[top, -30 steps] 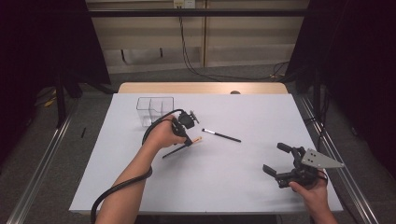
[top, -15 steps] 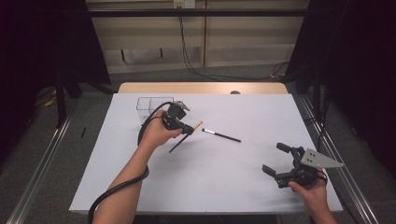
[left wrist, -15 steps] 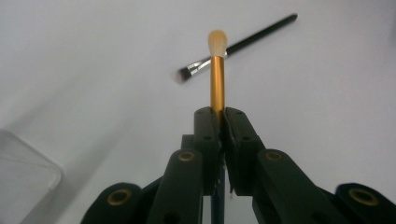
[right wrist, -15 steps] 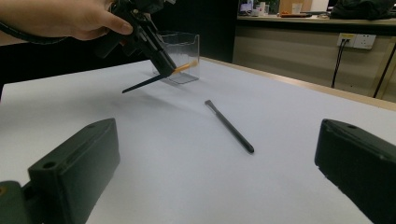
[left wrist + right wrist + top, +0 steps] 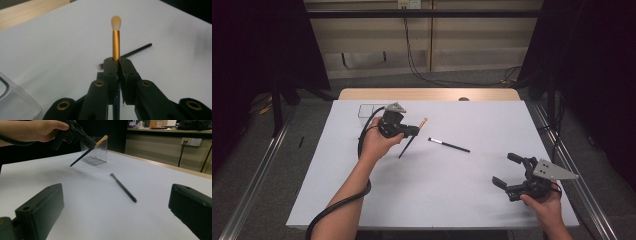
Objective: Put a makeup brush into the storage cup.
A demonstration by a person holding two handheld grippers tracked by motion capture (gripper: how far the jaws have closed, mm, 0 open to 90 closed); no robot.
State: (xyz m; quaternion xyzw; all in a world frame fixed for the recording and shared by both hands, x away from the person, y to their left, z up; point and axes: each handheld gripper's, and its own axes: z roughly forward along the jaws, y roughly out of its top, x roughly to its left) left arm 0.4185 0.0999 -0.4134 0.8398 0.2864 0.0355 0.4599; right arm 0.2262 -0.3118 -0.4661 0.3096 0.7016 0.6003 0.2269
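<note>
Scanning big to small — the white surface was mostly bare, so nothing crowded the work. The clear organizer box sat at the far left corner, and the left gripper hung in the air just in front of it, clenched on the gold-ferrule brush. Grip point was at the ferrule's lower end, bristles up and forward, dark handle slanting down toward the surface without touching it.

Main risk, as I judged it: if the brush was headed for the box, the long free handle could catch the box's near wall or a divider on the way in. The box looked light and unanchored, so a catch would probably shove or tip it.

Second: the hold was narrow on a smooth round ferrule. Any knock on the handle could have pivoted the brush between the jaws or slipped it out — it would then drop short of the box and roll.

Third: the thin black brush lay flat mid-surface, well apart from both grippers; a dropped brush could have knocked it off line.

Right gripper was released, jaws wide, parked low at the near right — not close enough to steady the box if it shifted.
</note>
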